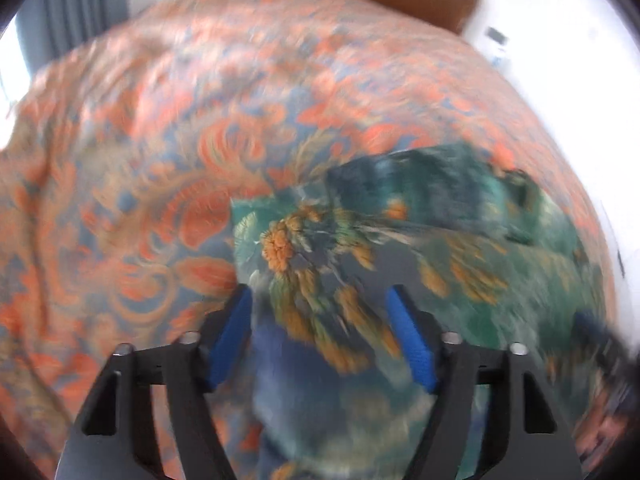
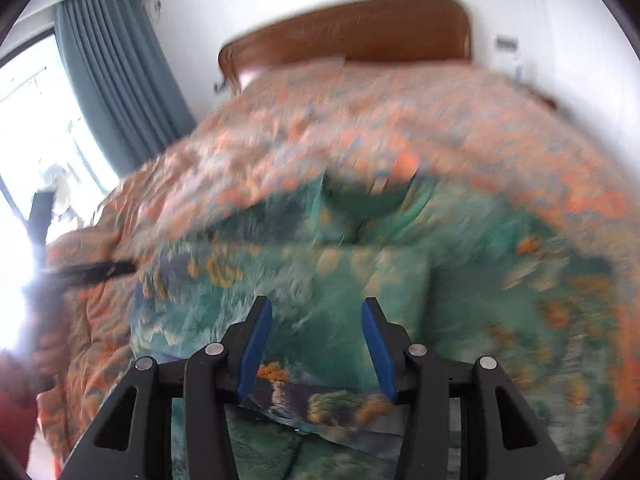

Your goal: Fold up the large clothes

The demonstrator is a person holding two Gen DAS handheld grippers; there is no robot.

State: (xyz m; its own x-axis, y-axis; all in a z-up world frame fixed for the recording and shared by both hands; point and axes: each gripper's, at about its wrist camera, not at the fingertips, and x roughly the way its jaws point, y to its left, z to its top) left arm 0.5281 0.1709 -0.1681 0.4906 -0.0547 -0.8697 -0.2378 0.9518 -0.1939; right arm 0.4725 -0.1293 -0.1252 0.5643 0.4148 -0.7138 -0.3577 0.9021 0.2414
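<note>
A green garment printed with orange flowers lies spread on the bed. Its neck opening points toward the headboard. My left gripper hovers over the garment's left part near its edge, blue pads apart, nothing pinched. My right gripper is open over the garment's middle, with a folded edge of cloth showing below it. The left gripper also shows as a dark blur at the garment's left side, held by a hand. Both views are motion-blurred.
An orange and blue patterned bedspread covers the whole bed. A brown wooden headboard stands against the white wall. A teal curtain and a bright window are to the left.
</note>
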